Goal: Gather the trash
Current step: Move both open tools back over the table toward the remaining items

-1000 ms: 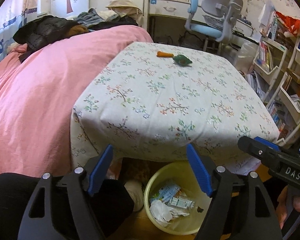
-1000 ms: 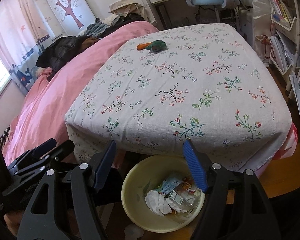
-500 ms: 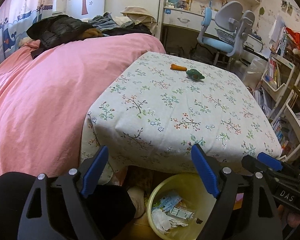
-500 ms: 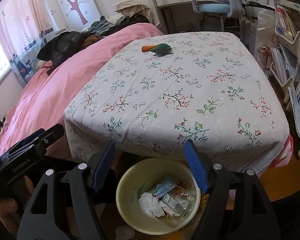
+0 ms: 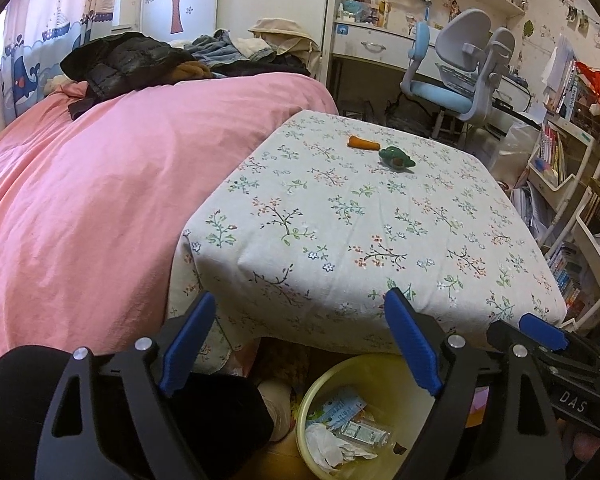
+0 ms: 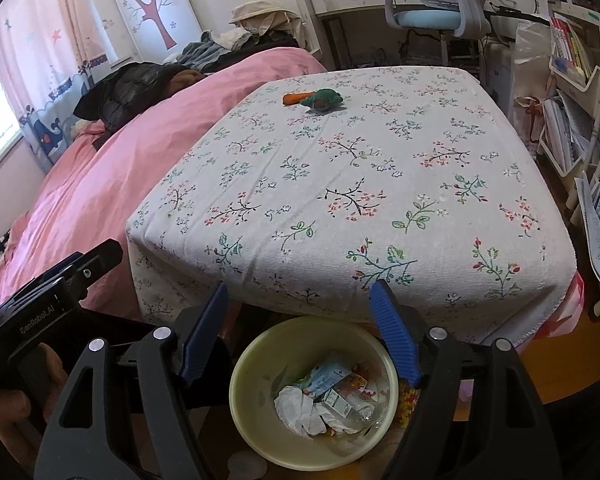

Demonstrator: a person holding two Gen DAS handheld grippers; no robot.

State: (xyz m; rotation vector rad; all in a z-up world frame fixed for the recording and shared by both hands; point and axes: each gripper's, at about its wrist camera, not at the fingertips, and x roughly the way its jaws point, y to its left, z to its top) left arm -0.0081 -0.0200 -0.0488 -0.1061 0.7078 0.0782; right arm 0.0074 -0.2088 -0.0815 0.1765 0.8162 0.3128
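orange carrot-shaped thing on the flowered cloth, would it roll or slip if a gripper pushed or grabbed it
The orange carrot-shaped thing looks rounded and tapered, so a sideways push would probably roll it in a curve. It looks small, likely light. The green toy beside it may block it.

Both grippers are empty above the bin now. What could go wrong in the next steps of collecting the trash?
1. The orange piece and the green item lie at the table's far side; reaching across may drag the floral cloth.
2. The yellow bin sits partly under the table edge, so a dropped item could miss it.
3. The left gripper and right gripper hang close together and might collide.
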